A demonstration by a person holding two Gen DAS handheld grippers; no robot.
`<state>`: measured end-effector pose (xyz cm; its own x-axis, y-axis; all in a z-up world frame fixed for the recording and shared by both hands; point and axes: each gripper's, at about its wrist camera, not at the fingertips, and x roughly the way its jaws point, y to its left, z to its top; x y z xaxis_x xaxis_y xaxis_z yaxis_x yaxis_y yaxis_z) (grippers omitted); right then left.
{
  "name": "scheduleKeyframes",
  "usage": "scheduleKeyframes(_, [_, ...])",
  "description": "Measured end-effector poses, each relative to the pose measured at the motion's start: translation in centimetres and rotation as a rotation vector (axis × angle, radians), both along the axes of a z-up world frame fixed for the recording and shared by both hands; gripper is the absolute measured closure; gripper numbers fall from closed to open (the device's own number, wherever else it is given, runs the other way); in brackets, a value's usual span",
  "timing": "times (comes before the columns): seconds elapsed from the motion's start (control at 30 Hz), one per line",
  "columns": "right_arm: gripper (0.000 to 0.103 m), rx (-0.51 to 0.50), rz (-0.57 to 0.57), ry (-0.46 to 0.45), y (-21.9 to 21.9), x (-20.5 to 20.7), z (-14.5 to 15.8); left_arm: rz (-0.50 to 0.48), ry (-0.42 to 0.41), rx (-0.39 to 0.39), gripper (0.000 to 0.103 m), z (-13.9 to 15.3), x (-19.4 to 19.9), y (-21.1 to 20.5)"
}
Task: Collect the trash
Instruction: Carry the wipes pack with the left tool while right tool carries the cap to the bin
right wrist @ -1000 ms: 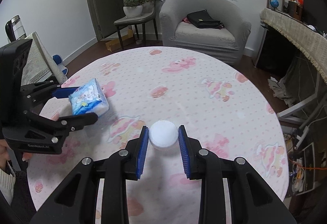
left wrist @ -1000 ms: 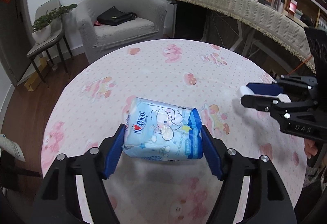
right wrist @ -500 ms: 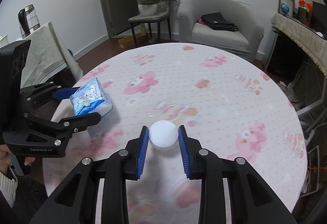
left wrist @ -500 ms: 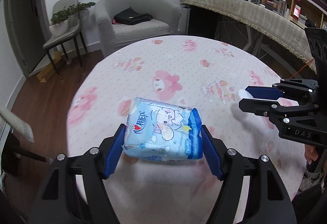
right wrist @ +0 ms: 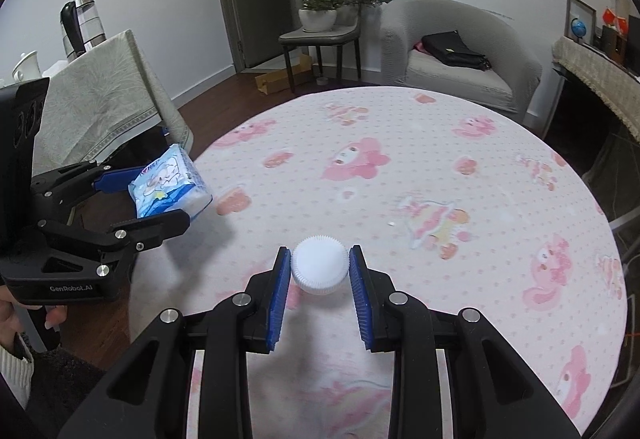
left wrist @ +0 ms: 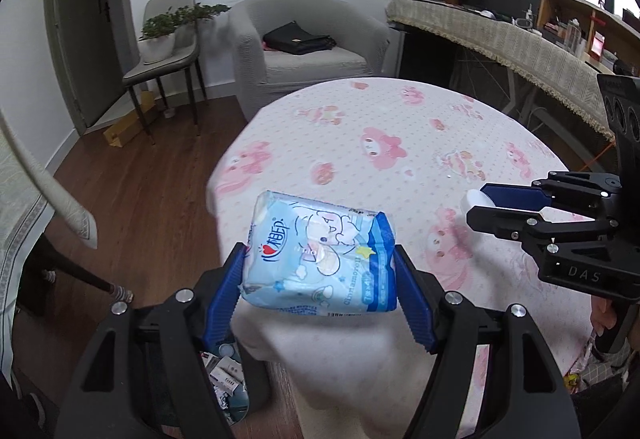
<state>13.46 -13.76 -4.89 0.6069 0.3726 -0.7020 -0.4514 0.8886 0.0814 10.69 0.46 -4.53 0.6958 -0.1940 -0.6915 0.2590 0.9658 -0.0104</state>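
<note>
As both hands drift leftward past the pink-printed round table [left wrist: 440,143], the left gripper [left wrist: 320,291] stays clamped on the blue tissue packet [left wrist: 320,259], now above a floor bin [left wrist: 228,391]; the right gripper [right wrist: 320,279] pinches a ridged white cap [right wrist: 319,270].

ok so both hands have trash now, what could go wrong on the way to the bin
1. The soft tissue pack is pinched only at its ends by the left gripper; it could sag or slip out.
2. The round white cap touches the right gripper fingers at two narrow spots, so it might pop free.
3. The bin peeks out below the table edge; a drop may miss it.
</note>
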Motion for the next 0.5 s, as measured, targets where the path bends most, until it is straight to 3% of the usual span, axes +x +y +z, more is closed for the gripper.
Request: scheduleKeyframes(0.5, [0.073,0.028,0.105,-0.019,8.5,0.5,0.6,0.161,0.009,0.028,0.030,-1.3,-0.9,9.3])
